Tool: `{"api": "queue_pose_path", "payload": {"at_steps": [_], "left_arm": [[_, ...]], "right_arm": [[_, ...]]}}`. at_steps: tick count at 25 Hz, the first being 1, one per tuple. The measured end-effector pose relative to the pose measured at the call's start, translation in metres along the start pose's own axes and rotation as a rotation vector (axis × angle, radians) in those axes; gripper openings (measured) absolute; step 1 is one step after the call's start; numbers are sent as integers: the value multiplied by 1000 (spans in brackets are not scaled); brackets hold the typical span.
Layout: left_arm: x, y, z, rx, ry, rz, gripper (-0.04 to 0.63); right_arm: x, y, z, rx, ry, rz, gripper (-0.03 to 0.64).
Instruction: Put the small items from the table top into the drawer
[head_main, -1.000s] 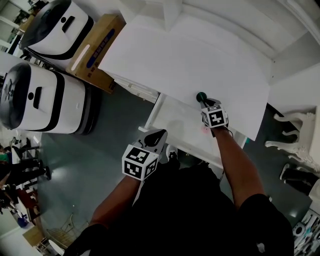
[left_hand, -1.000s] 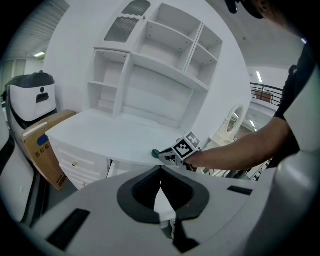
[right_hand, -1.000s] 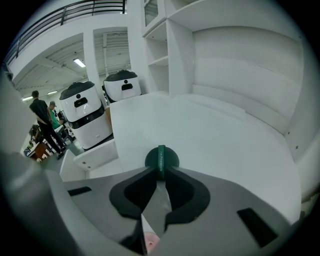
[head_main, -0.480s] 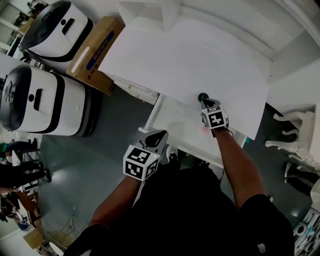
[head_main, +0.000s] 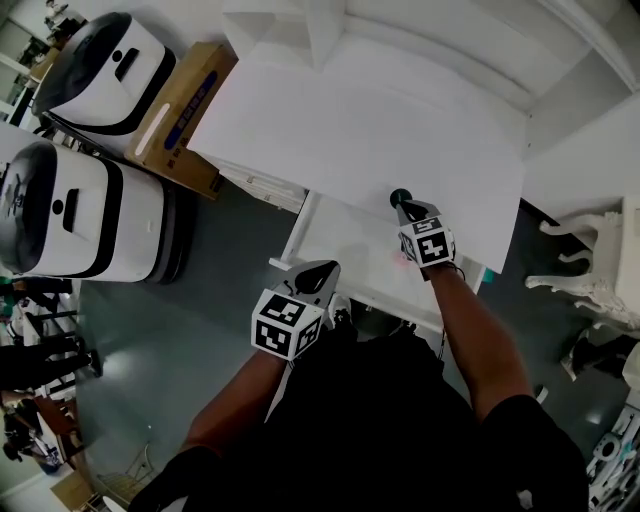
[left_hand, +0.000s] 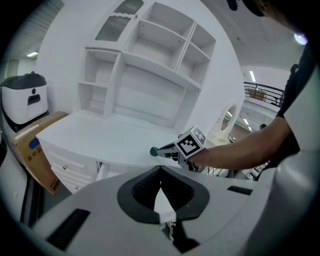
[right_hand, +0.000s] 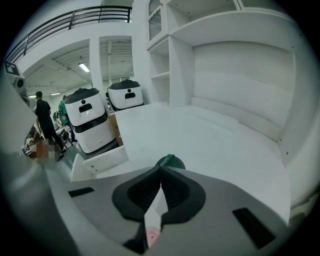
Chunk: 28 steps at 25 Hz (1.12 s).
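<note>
A small dark green round item (head_main: 400, 196) sits at the tips of my right gripper (head_main: 405, 206), which is shut on it just over the front edge of the white table top (head_main: 350, 120). In the right gripper view the green item (right_hand: 169, 162) pokes out past the closed jaws. Below it the white drawer (head_main: 345, 245) stands pulled out, with a small pink spot (head_main: 402, 258) inside. My left gripper (head_main: 318, 270) hangs lower left of the drawer, shut and with nothing in it. From the left gripper view I see the right gripper (left_hand: 165, 150) holding the green item (left_hand: 154, 151).
Two white-and-black machines (head_main: 75, 210) (head_main: 110, 55) and a cardboard box (head_main: 180, 110) stand on the floor left of the table. White shelves (left_hand: 150, 55) rise at the table's back. A white ornate chair (head_main: 590, 270) is at the right. People stand far left in the right gripper view.
Hardly anything has moved; the head view has shifted slightly. The right gripper still holds the green item at the table's front edge, and the left gripper has stayed put.
</note>
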<state>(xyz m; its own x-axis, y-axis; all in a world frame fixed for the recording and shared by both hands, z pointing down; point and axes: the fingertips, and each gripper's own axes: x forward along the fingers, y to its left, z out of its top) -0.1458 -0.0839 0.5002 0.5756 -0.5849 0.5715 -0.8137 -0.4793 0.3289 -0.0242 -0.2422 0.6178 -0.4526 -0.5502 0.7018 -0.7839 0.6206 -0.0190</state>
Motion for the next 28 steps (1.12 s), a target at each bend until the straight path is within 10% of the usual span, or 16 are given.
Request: {"api": "queue_pose_path", "payload": {"at_steps": [28], "left_arm": [[66, -79, -9, 101, 86, -110, 3]], "right_arm": [[-112, -2, -133, 4, 77, 47, 31]]}}
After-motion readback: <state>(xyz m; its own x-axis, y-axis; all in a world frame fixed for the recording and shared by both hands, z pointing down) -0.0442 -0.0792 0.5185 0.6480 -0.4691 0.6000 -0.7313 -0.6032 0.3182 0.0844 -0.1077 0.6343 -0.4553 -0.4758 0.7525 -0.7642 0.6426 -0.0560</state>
